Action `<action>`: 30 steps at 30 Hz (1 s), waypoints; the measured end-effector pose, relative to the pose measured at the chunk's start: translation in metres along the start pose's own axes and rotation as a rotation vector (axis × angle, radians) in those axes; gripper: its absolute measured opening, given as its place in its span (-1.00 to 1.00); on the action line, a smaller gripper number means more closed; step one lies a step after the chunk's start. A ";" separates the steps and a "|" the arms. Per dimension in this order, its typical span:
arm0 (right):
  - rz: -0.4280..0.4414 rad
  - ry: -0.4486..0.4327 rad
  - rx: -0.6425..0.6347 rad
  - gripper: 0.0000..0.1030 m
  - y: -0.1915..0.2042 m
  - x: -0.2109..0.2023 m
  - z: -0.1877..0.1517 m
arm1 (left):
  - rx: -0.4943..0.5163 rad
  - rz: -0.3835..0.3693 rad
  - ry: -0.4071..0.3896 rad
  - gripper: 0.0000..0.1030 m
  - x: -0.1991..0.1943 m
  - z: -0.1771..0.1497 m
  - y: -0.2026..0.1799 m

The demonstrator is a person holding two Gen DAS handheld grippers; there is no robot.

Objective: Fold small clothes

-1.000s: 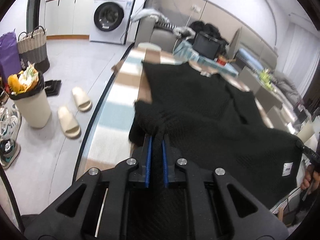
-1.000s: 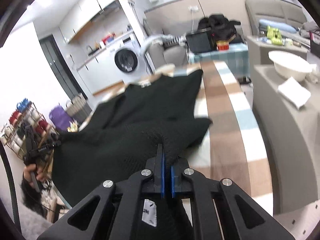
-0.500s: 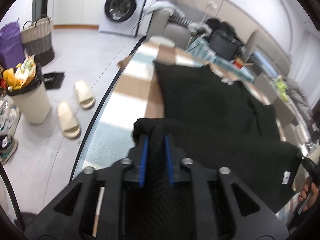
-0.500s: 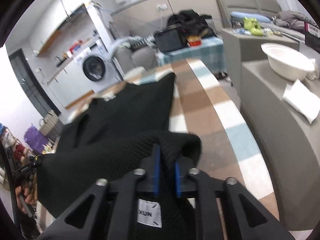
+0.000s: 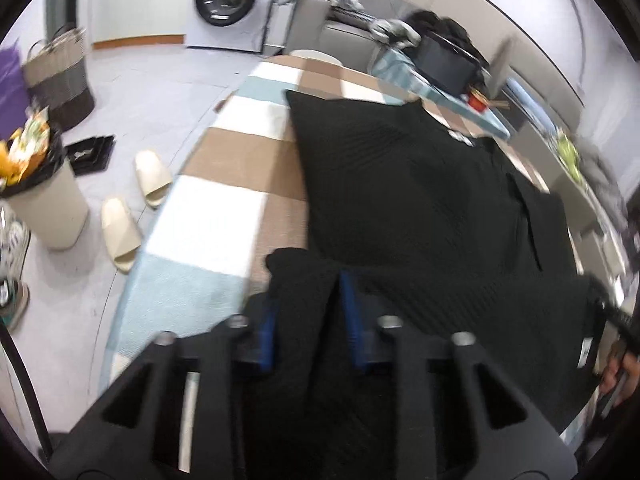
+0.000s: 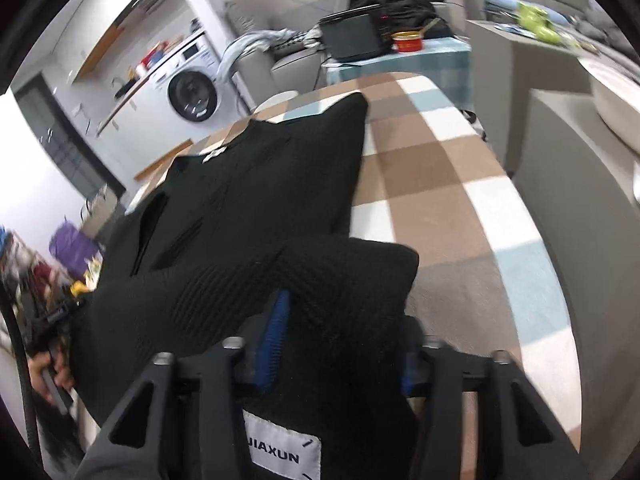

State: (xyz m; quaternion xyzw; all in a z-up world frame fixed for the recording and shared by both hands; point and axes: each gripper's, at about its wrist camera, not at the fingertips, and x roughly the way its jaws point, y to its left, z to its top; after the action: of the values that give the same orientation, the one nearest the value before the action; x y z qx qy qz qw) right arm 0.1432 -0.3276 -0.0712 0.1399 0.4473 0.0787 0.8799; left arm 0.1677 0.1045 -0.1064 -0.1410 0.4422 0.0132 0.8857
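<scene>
A black knit garment (image 5: 420, 200) lies spread along a checked brown, white and blue tablecloth (image 5: 224, 208). Its near left corner is bunched between the blue pads of my left gripper (image 5: 306, 292); the jaws stand apart and are closing, and the cloth sits loosely between them. In the right wrist view the garment (image 6: 260, 200) has its near right corner draped between and over the pads of my right gripper (image 6: 340, 320), whose jaws are also apart. A white label (image 6: 282, 454) hangs from the hem under that gripper. A hand (image 5: 620, 368) holds the other gripper at the right edge.
Left of the table the floor holds two beige slippers (image 5: 120, 228), a full bin (image 5: 44, 208) and a woven basket (image 5: 60, 76). A washing machine (image 5: 228, 0) stands beyond. A black box (image 6: 352, 36) and red can (image 6: 407, 42) sit past the table's far end.
Both grippers moved forward and down over the table with the garment's near corners. Their jaws, shut on the cloth a second ago, now stand apart with the fabric slack between them.
</scene>
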 end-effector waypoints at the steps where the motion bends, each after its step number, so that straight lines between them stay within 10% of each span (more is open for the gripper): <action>1: -0.005 0.013 -0.014 -0.43 0.002 0.003 0.000 | 0.022 0.015 -0.003 -0.65 0.001 0.001 -0.005; 13: -0.014 0.084 -0.067 -0.63 0.011 -0.016 -0.038 | 0.084 0.044 -0.002 -0.59 -0.030 -0.036 -0.011; 19: -0.008 0.036 0.009 -0.11 -0.010 -0.044 -0.050 | -0.012 0.042 -0.035 0.06 -0.066 -0.055 0.020; 30: 0.026 0.084 -0.047 -0.08 -0.024 -0.068 -0.086 | -0.021 0.043 0.001 0.14 -0.096 -0.101 0.039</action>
State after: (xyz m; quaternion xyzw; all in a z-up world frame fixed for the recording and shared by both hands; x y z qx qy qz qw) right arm 0.0344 -0.3532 -0.0753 0.1216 0.4800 0.1064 0.8623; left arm 0.0250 0.1251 -0.0975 -0.1406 0.4454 0.0367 0.8835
